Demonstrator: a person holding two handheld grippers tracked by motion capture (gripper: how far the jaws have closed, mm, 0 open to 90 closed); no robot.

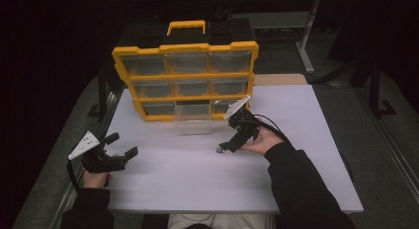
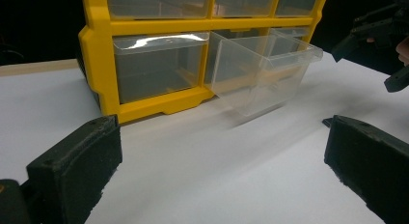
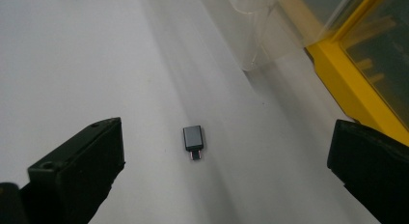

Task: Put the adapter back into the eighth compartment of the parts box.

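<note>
A small grey USB adapter (image 3: pixel 193 139) (image 1: pixel 218 150) lies flat on the white table (image 1: pixel 197 174). My right gripper (image 3: pixel 224 142) (image 1: pixel 226 146) hangs just above it, open, with the adapter between and slightly ahead of the jaws. A yellow organiser (image 1: pixel 185 73) (image 2: pixel 144 105) with clear drawers stands at the back of the table. Its bottom middle clear drawer (image 1: pixel 192 123) (image 2: pixel 263 74) is pulled out onto the table. My left gripper (image 1: pixel 122 144) (image 2: pixel 222 142) is open and holds nothing, low at the table's left and facing the organiser.
In the left gripper view the right gripper (image 2: pixel 381 33) shows at the far right. The organiser's yellow corner (image 3: pixel 357 89) and the drawer's clear wall (image 3: pixel 251 35) lie just beyond the adapter. The table's left edge (image 1: pixel 106 135) is close to my left hand.
</note>
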